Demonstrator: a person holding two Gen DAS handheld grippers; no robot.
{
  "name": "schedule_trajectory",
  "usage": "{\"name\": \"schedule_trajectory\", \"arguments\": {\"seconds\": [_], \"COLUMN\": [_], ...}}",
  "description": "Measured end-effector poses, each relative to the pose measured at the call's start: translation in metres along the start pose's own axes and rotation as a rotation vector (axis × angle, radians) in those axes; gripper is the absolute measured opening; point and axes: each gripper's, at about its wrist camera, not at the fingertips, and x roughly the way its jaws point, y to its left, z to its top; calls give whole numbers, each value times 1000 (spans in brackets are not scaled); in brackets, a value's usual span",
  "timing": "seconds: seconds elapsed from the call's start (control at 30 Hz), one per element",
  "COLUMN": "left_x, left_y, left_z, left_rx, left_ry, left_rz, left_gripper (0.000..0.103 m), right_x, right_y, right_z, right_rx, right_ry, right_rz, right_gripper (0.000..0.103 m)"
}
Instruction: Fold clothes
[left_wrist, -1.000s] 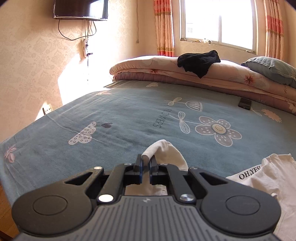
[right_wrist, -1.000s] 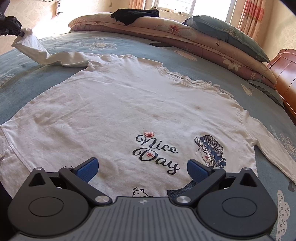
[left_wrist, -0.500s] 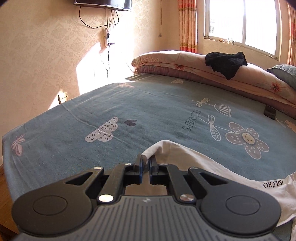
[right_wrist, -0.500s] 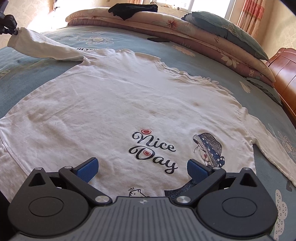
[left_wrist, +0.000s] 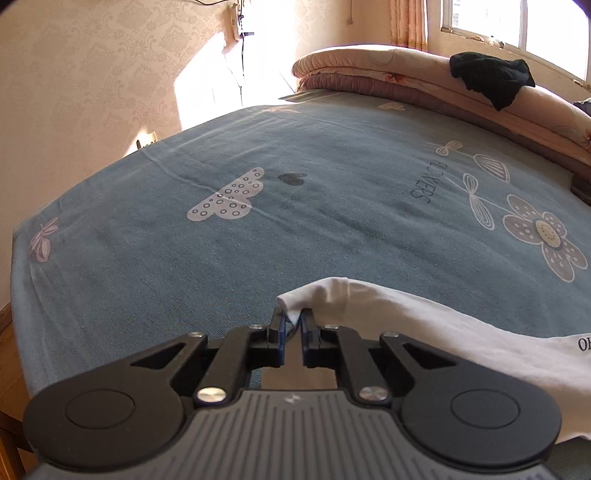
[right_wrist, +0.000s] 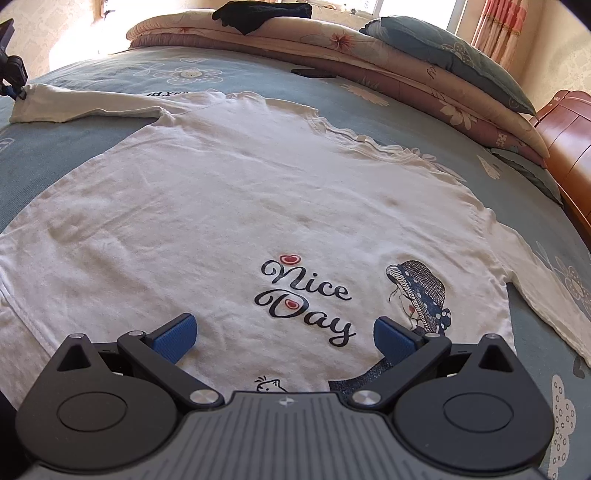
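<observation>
A white long-sleeved shirt (right_wrist: 240, 192) printed "Nice Day" lies spread flat on the blue bedsheet (left_wrist: 258, 240). Its left sleeve (right_wrist: 74, 105) stretches out to the far left and rests on the sheet. My left gripper (left_wrist: 292, 314) is low over the sheet at the cuff (left_wrist: 317, 293). Its jaws are opening, a narrow gap shows, and the cuff's corner sits loosely between the pads. From the right wrist view the left gripper (right_wrist: 16, 94) shows at the sleeve's end. My right gripper (right_wrist: 284, 332) hangs wide open just above the shirt's lower front, holding nothing.
Folded quilts (right_wrist: 332, 40) line the far side of the bed, with a black garment (right_wrist: 258, 14) and a grey-blue pillow (right_wrist: 443, 48) on top. A small dark device (right_wrist: 314, 72) lies by them. Wooden furniture (right_wrist: 569, 129) stands at right. The bed's edge (left_wrist: 22, 295) is close on the left.
My left gripper carried the sleeve cuff outward and down until the sleeve lay on the sheet, and its jaws have parted a little. The right gripper stayed put.
</observation>
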Motion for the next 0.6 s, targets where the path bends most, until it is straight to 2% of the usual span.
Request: {"name": "schedule_trajectory", "arguments": {"seconds": [0.1, 0.2, 0.27, 0.37, 0.53, 0.6], "left_x": [-1, -6, -10, -10, 3, 3], "left_y": [17, 30, 31, 26, 22, 22], "left_z": [2, 3, 0, -11, -33, -39], "left_rx": [-62, -75, -48, -33, -88, -104], "left_ry": [-18, -11, 2, 36, 113, 89], "left_rz": [32, 10, -32, -88, -136, -136], "left_gripper": [15, 16, 22, 44, 45, 45], "right_x": [0, 2, 3, 3, 0, 0], "right_y": [-1, -1, 0, 3, 8, 8], "right_z": [0, 0, 1, 3, 5, 5], "right_rx": [3, 9, 11, 1, -26, -25], "right_ry": [1, 0, -1, -5, -11, -7], "right_rz": [-1, 0, 3, 6, 10, 10], "right_gripper": [103, 103, 103, 103, 103, 103]}}
